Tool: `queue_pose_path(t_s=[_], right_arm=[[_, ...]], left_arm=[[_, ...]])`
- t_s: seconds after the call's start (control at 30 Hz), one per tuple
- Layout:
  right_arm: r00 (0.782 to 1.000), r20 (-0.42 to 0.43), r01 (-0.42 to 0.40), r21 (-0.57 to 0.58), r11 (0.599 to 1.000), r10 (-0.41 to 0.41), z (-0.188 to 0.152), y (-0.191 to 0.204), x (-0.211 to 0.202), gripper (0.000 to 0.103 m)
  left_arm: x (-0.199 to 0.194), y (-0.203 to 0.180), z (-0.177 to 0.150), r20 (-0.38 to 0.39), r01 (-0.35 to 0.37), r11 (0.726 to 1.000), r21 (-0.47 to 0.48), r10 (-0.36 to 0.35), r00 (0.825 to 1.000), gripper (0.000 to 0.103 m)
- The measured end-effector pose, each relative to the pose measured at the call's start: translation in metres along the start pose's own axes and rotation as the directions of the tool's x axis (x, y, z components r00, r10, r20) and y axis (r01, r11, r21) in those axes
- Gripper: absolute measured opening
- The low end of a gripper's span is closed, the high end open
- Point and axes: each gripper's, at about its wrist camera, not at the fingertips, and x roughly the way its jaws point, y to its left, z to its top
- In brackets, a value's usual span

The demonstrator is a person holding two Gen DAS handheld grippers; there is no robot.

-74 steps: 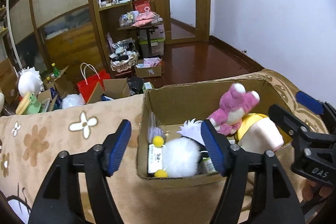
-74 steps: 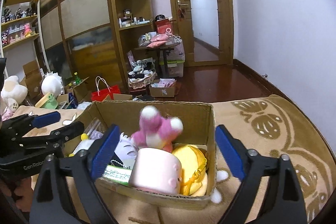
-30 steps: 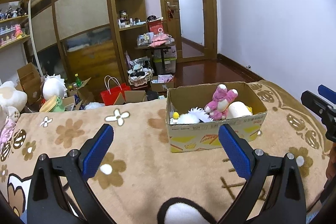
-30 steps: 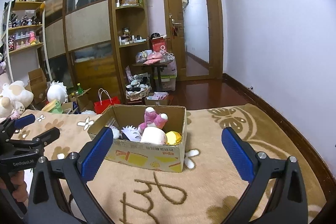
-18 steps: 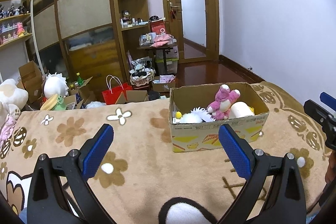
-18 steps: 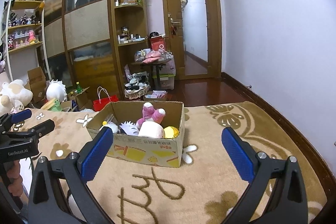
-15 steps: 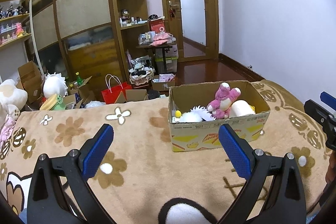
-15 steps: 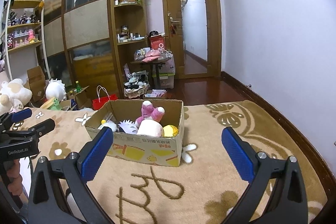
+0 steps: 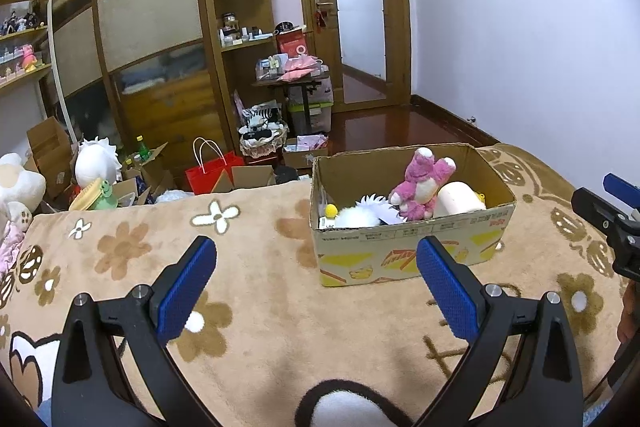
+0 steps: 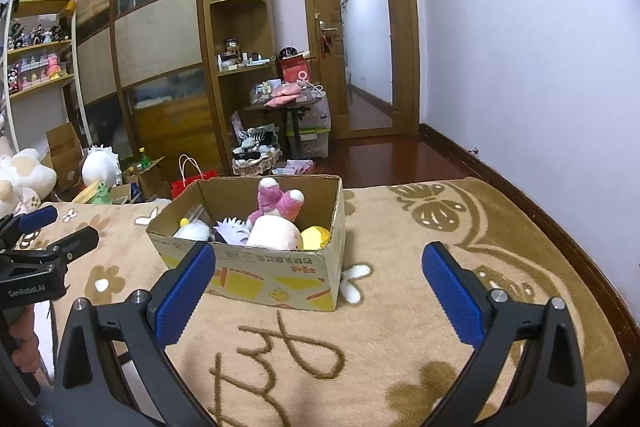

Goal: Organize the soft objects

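A cardboard box (image 9: 412, 251) (image 10: 280, 275) stands on a tan flower-patterned blanket (image 9: 256, 307). Inside it a pink plush (image 9: 420, 187) (image 10: 280, 203) sticks up beside a white fluffy toy (image 9: 356, 217), a pale cylinder plush (image 10: 274, 233) and a yellow plush (image 10: 316, 237). My left gripper (image 9: 316, 287) is open, well back from the box, nothing between its blue pads. My right gripper (image 10: 318, 291) is open too, back from the box's near wall. Each gripper shows at the edge of the other's view.
Past the blanket's far edge lie open cartons, a red paper bag (image 9: 214, 175), a white round plush (image 9: 98, 163) and a green frog toy (image 9: 100, 193). Wooden shelving and a door fill the back wall. More plush toys (image 10: 22, 179) sit at the far left.
Both grippers have drawn back from over the box to a distance; the box looks smaller now. In the last half second almost nothing shifts. Both stay open.
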Motion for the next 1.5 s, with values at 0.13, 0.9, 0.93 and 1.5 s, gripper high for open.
queue_pose_path(t_s=[0.13,0.9,0.93,1.5], right_arm=[[1.000,0.000,0.000,0.000,1.000,0.000,0.0008,-0.0010,0.0014,0.103],[1.000,-0.006,0.007,0.002,1.000,-0.007,-0.0018,-0.0036,0.0073,0.103],[1.000,-0.006,0.007,0.002,1.000,-0.007,-0.0018,-0.0028,0.0063,0.103],[1.000,-0.009,0.009,0.004,1.000,-0.009,-0.0032,-0.0039,0.0078,0.103]], left_arm=[[0.0019,-0.0010,-0.0007,-0.002,-0.002,1.000,0.003,0.002,1.000,0.099],[-0.0001,-0.0022,-0.0006,0.005,-0.010,1.000,0.005,0.010,1.000,0.099],[-0.0001,-0.0023,-0.0006,0.004,-0.009,1.000,0.006,0.009,1.000,0.099],[0.0018,-0.0052,-0.0026,0.006,-0.016,1.000,0.007,0.016,1.000,0.099]])
